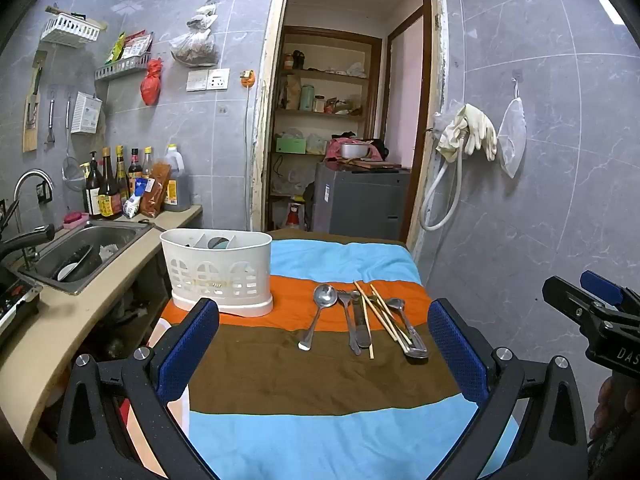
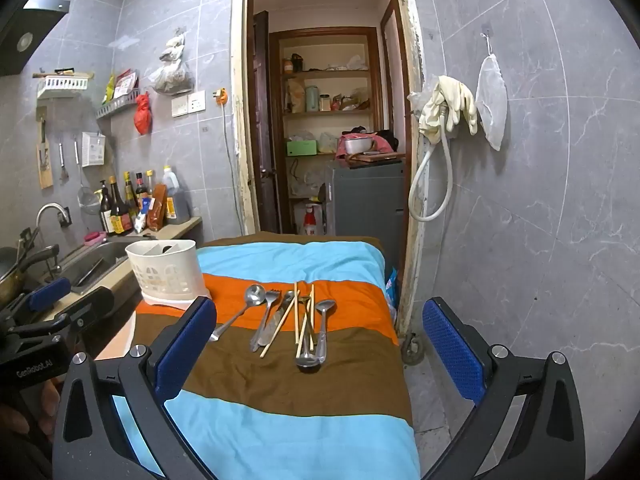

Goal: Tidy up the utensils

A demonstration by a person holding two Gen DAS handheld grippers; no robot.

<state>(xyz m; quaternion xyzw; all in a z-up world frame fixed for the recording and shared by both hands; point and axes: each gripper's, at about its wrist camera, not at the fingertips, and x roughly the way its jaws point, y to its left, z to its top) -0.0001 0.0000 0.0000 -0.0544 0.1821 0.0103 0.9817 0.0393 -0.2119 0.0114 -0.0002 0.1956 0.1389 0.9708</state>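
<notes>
A white plastic utensil holder [image 1: 218, 268] [image 2: 166, 268] with inner dividers stands at the far left of a table under a striped cloth [image 1: 320, 380] [image 2: 280, 384]. To its right, on the orange and brown stripes, lie a large metal spoon [image 1: 320, 308] [image 2: 244, 308], a fork [image 1: 348, 320] [image 2: 266, 316], wooden chopsticks [image 1: 380, 316] [image 2: 298, 320] and more metal spoons [image 1: 408, 332] [image 2: 322, 328] in a loose pile. My left gripper [image 1: 324, 308] [image 2: 72, 298] hovers open short of the utensils. My right gripper [image 2: 320, 304] [image 1: 568, 284] is open too, beside it, holding nothing.
A steel sink [image 1: 88, 248] with dishes, a tap and sauce bottles [image 1: 120, 184] sit on the counter left of the table. An open doorway behind shows shelves and a grey cabinet [image 1: 360, 200]. Gloves and a hose [image 1: 468, 132] hang on the tiled right wall.
</notes>
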